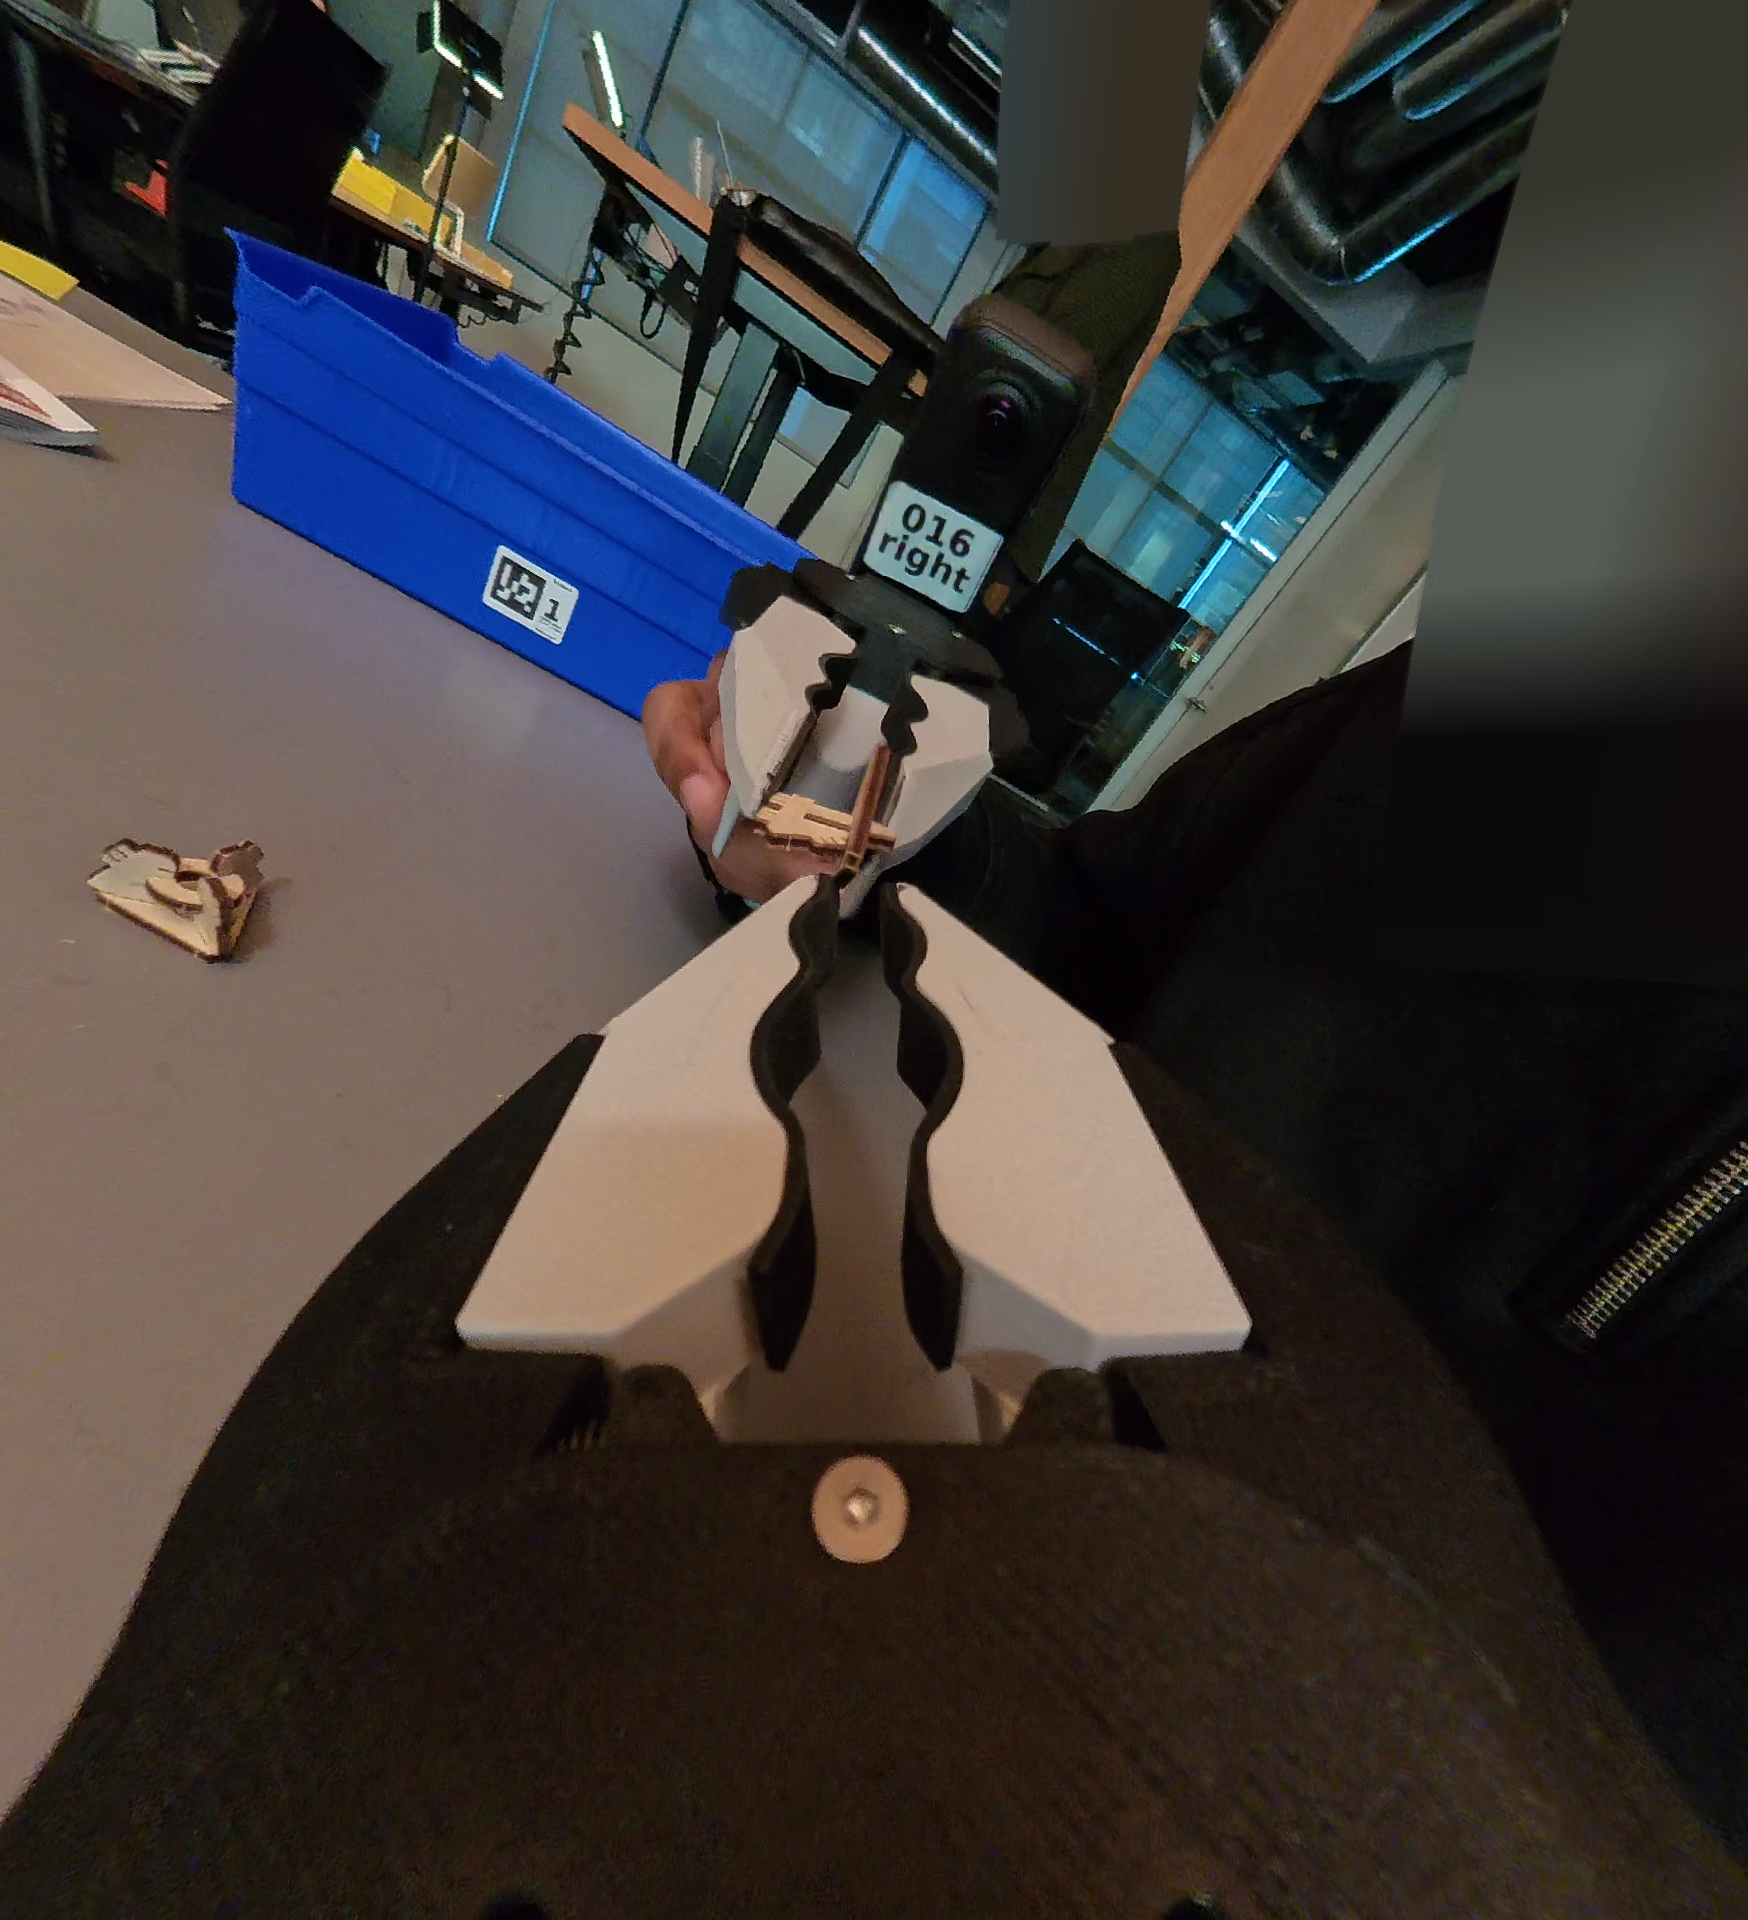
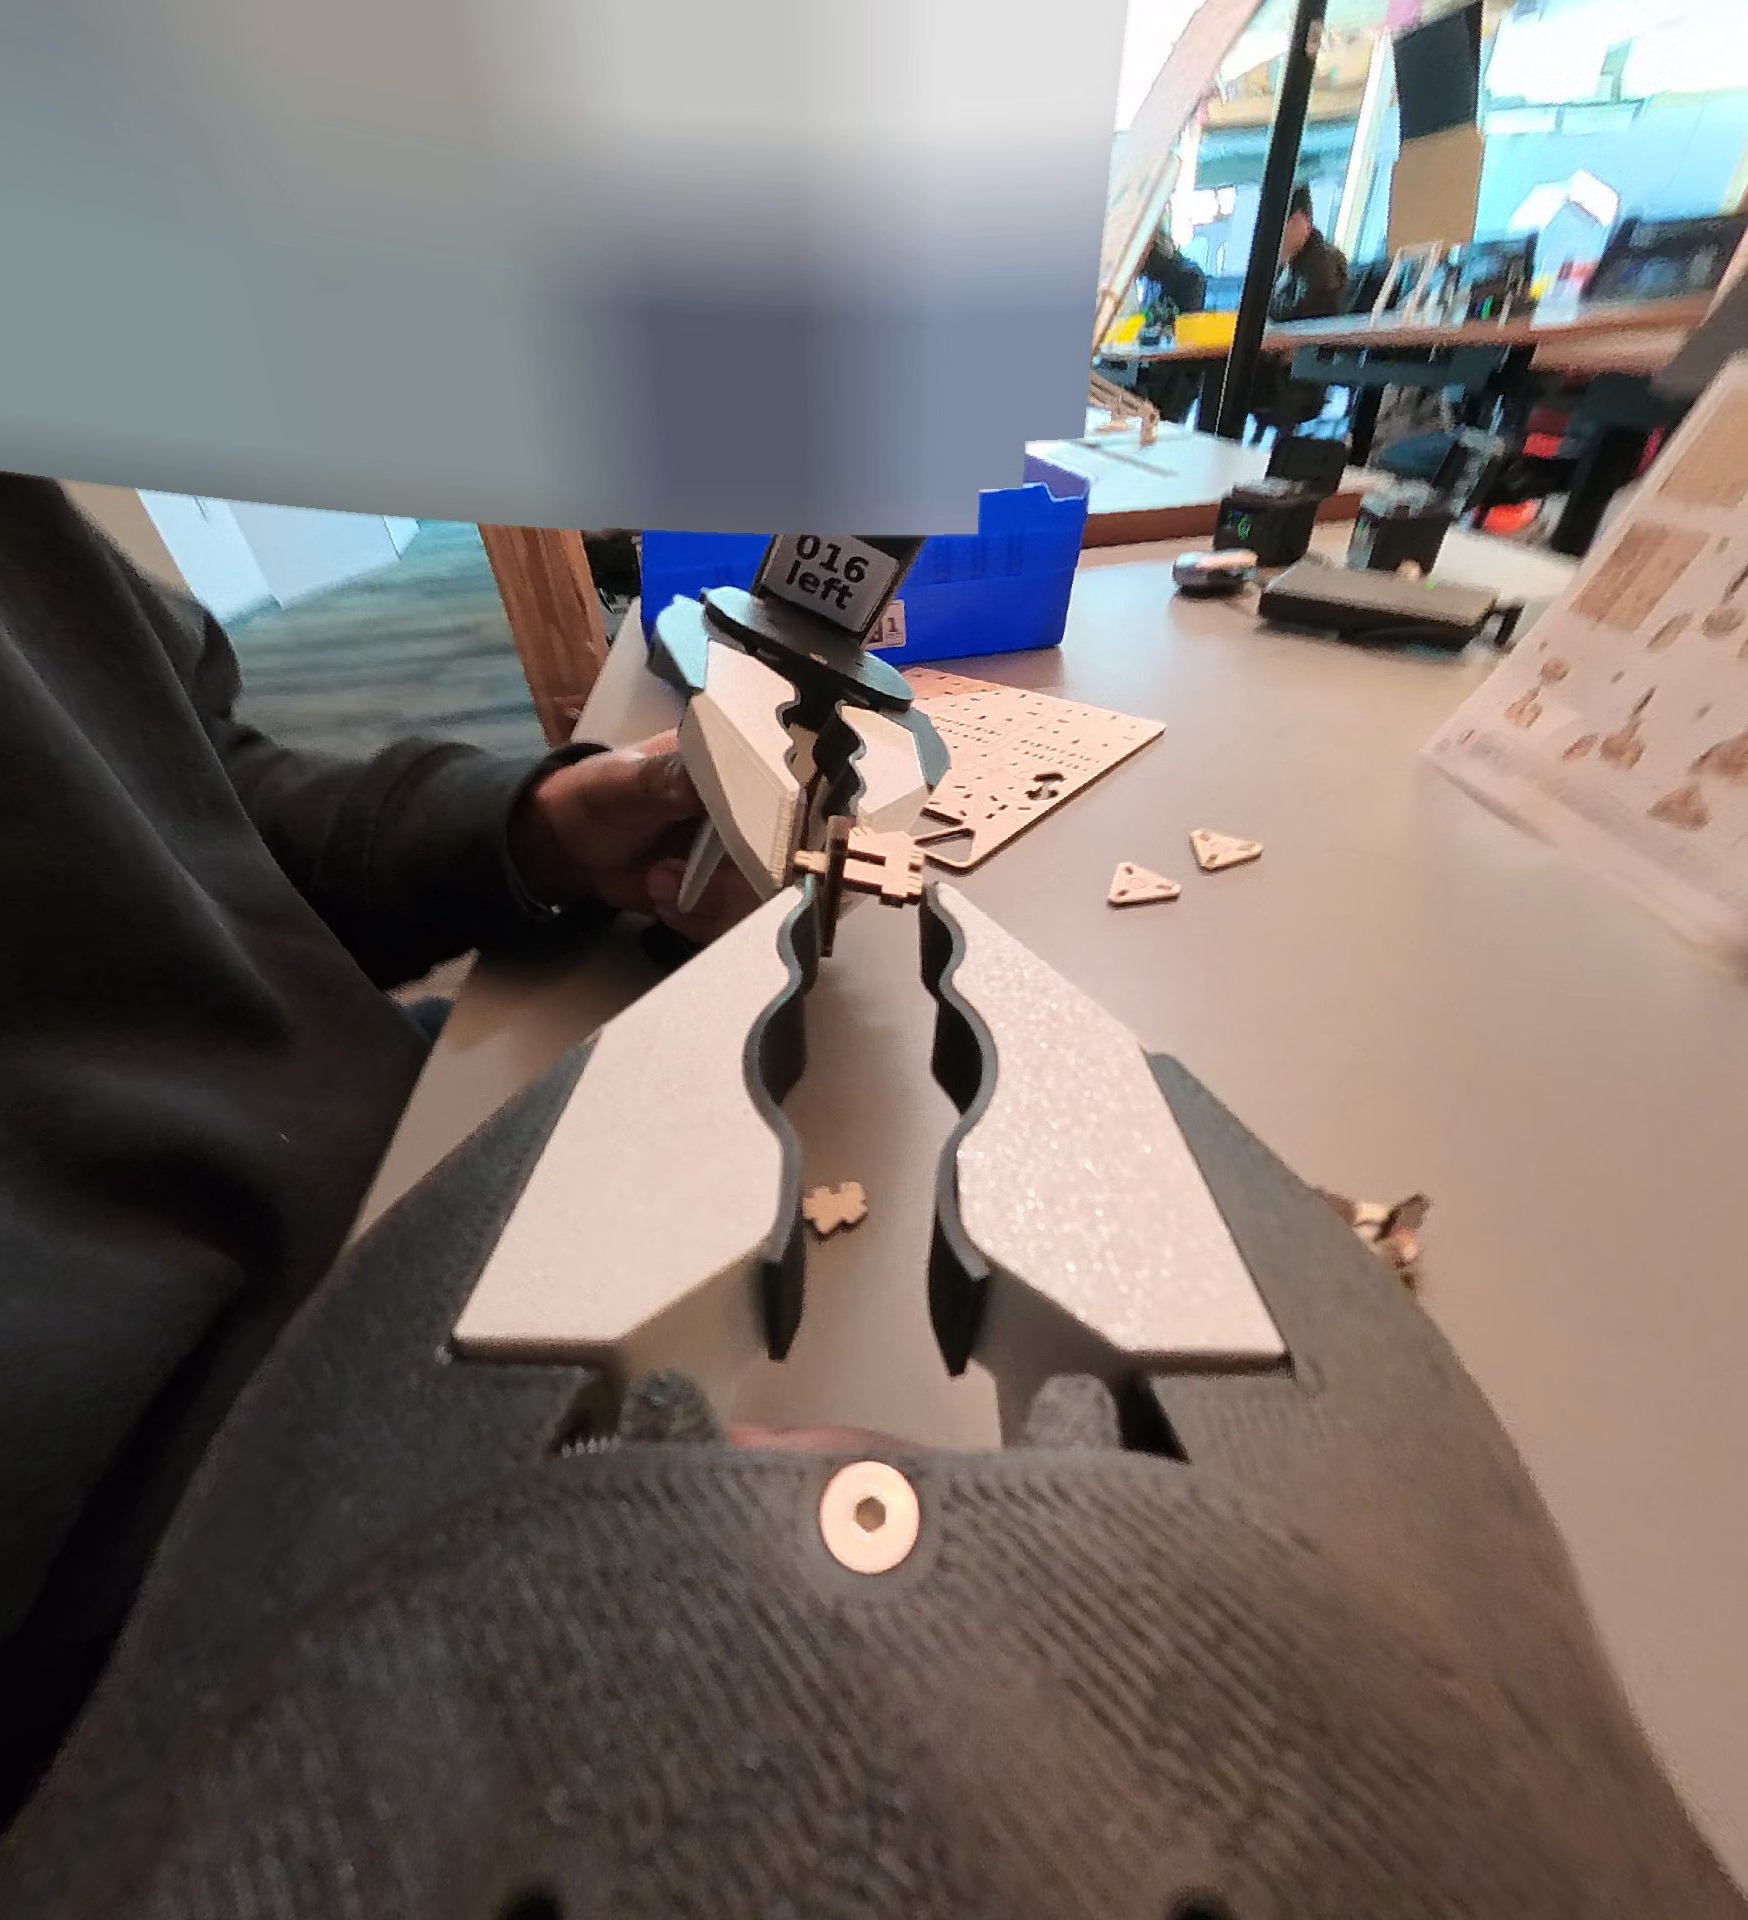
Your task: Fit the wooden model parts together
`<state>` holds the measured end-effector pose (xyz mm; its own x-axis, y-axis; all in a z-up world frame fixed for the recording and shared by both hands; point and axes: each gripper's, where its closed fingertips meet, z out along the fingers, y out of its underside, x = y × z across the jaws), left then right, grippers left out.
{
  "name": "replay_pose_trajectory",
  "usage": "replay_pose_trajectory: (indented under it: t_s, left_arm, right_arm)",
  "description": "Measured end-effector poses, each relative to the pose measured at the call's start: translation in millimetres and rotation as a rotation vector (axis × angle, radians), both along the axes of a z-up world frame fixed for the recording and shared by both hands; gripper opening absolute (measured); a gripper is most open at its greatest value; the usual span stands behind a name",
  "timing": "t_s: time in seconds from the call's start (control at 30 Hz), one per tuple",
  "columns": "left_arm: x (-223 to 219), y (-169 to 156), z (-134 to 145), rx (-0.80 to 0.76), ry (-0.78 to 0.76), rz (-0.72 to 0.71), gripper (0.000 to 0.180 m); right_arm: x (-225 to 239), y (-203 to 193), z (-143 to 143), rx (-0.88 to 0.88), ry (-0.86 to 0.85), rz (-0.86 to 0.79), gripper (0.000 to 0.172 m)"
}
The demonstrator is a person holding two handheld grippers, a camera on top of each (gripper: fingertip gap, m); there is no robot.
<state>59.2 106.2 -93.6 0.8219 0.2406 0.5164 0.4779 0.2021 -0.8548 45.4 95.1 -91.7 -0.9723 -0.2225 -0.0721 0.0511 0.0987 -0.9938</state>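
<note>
blue bin [image 1: 454, 457] | grey table [image 1: 226, 1039] | tan wooden piece [image 1: 823, 821]

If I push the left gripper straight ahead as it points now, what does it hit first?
The flat wooden piece spanning the right gripper's jaws, right at the left gripper's tips, crossed by a wooden strip. Contact may already exist; depth is unclear.

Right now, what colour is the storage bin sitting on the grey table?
Bright blue. The bin shows best in the left wrist view.
</note>
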Motion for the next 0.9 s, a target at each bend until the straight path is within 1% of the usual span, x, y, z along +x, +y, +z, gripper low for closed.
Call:
replay_pose_trajectory:
  t_s: [0.17, 0.23, 0.43, 0.63, 0.9]
  left_arm:
    - [-1.7, -2.0, 0.6, 0.004, -0.001, 0.013, 0.004]
    - [-1.8, -2.2, 0.6, 0.005, -0.001, 0.013, 0.004]
    - [-2.1, -2.4, 0.1, 0.000, 0.000, 0.017, 0.003]
    - [-3.0, -2.9, 0.1, -0.002, 0.003, 0.022, 0.003]
    - [-3.6, -3.1, -0.1, -0.001, 0.004, 0.023, 0.003]
  right_arm:
    - [-2.5, -2.6, -1.0, 0.032, -0.152, 0.023, 0.018]
    - [-2.4, -2.9, -1.1, 0.033, -0.168, 0.028, 0.018]
    - [-2.1, -2.9, -1.2, 0.015, -0.090, 0.010, 0.018]
    - [-1.6, -2.8, -0.1, -0.020, 0.031, -0.026, 0.018]
    - [-1.5, -2.7, 0.5, -0.028, 0.063, -0.038, 0.018]
